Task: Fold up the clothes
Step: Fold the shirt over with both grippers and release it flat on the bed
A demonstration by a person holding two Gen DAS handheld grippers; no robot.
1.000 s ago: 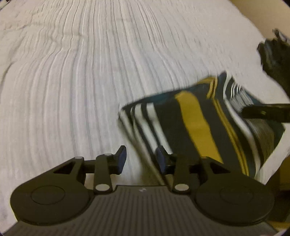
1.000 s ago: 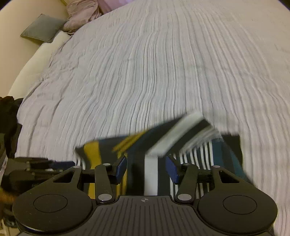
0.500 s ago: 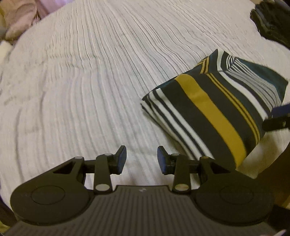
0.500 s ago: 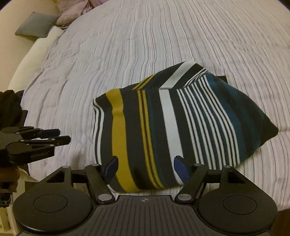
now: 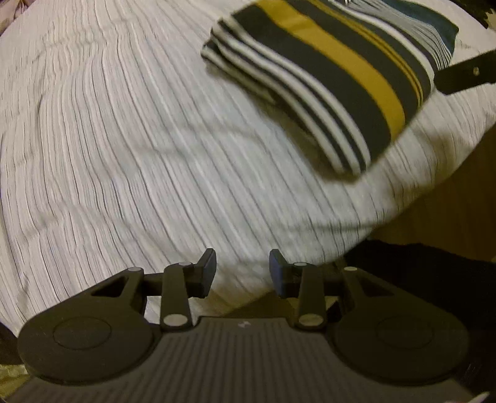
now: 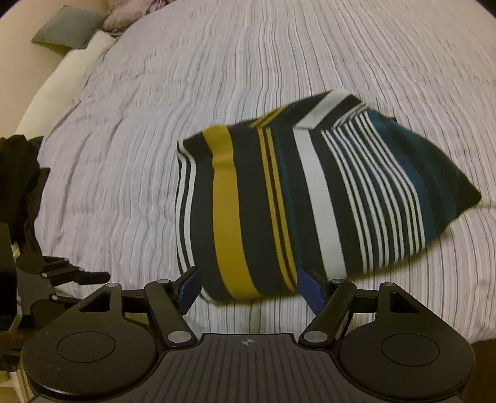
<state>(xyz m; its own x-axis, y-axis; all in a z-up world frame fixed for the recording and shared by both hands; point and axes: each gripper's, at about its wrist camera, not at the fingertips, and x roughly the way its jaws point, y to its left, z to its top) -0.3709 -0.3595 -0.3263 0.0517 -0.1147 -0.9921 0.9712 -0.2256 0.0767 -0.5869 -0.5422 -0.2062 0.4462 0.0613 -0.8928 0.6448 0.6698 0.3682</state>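
A folded striped garment (image 6: 279, 201), in black, white, mustard and teal, lies on the ribbed white bedspread (image 6: 217, 62). My right gripper (image 6: 252, 286) stands open just in front of the garment's near edge. Its blue pads (image 6: 189, 286) flank that edge without pressing on it. In the left wrist view the same garment (image 5: 325, 71) lies at the upper right, blurred, with a finger of the right gripper (image 5: 465, 73) beside it. My left gripper (image 5: 242, 268) is open and holds nothing. It hangs over the bedspread (image 5: 124, 139) near the bed's edge, well apart from the garment.
A heap of dark clothing (image 6: 18, 173) sits at the bed's left edge, above the left gripper (image 6: 62, 272). A grey cushion (image 6: 68, 29) and pinkish cloth (image 6: 130, 12) lie at the far corner. The bed's edge drops to a brown floor (image 5: 449, 201).
The right gripper's jaws have spread off the garment and drawn back, leaving it lying folded. The left gripper has slid away from the garment toward the bed's edge.
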